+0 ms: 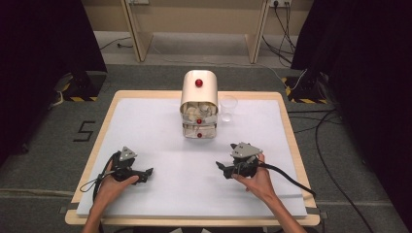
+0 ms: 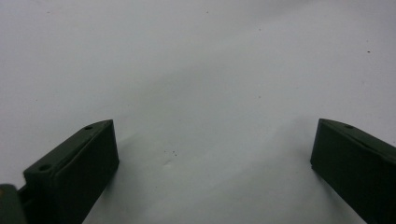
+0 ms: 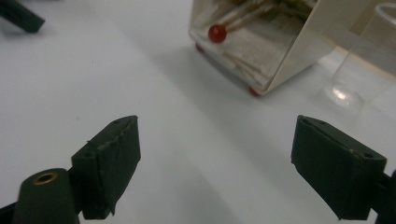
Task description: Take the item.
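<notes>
I take the small drawer cabinet [image 1: 199, 104] as my landmark: it stands on the worktop [image 1: 145, 126] at the far middle, its drawers facing me. A cup [image 1: 228, 108] stands just beside the cabinet on its right, upright. Nearer to me than the cabinet and off to its left, my left gripper [image 1: 145, 174] rests low over the worktop, jaws pointing inward. Nearer than the cabinet and to its right sits my right gripper [image 1: 222, 169], jaws pointing inward too. Both grippers lie well apart from the cabinet and from each other.
</notes>
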`<state>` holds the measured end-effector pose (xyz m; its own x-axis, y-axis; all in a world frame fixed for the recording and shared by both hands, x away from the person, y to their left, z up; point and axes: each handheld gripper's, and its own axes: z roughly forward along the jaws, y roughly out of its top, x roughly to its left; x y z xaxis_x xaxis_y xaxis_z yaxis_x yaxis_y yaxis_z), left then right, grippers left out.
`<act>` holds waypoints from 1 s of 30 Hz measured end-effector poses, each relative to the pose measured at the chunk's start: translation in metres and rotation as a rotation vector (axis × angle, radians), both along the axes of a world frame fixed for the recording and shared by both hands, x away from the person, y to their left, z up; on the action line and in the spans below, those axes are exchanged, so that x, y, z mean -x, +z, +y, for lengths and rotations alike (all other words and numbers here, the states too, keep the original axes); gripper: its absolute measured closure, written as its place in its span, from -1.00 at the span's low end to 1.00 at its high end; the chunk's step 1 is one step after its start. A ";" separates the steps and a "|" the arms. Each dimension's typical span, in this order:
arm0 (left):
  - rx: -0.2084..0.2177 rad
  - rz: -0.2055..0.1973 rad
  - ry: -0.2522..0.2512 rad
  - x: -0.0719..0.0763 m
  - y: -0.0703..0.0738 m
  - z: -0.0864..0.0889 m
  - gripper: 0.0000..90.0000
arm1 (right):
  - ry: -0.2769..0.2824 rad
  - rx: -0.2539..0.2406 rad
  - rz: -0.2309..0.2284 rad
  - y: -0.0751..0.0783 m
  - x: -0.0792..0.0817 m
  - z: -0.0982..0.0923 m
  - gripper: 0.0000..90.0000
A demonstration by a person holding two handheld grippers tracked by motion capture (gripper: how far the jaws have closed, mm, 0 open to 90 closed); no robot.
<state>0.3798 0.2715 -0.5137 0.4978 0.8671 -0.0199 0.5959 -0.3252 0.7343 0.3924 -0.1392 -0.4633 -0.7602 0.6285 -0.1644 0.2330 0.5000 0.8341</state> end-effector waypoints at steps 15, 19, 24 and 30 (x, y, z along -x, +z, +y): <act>0.001 0.000 0.000 0.000 0.000 0.000 -1.00 | 0.024 -0.065 -0.085 0.037 -0.017 0.018 -0.48; 0.001 0.001 -0.001 0.000 0.000 0.000 -1.00 | 0.029 -0.088 -0.086 0.043 -0.022 0.021 -0.42; 0.001 0.001 -0.001 0.000 0.000 0.000 -1.00 | 0.024 -0.067 -0.087 0.047 -0.026 0.025 -0.42; 0.001 0.001 -0.001 0.000 0.000 0.000 -1.00 | 0.031 -0.058 -0.101 0.052 -0.028 0.031 -0.40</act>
<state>0.3798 0.2715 -0.5137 0.4984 0.8667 -0.0213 0.5962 -0.3248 0.7342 0.4202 -0.1085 -0.4112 -0.7611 0.6154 -0.2050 0.1315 0.4559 0.8803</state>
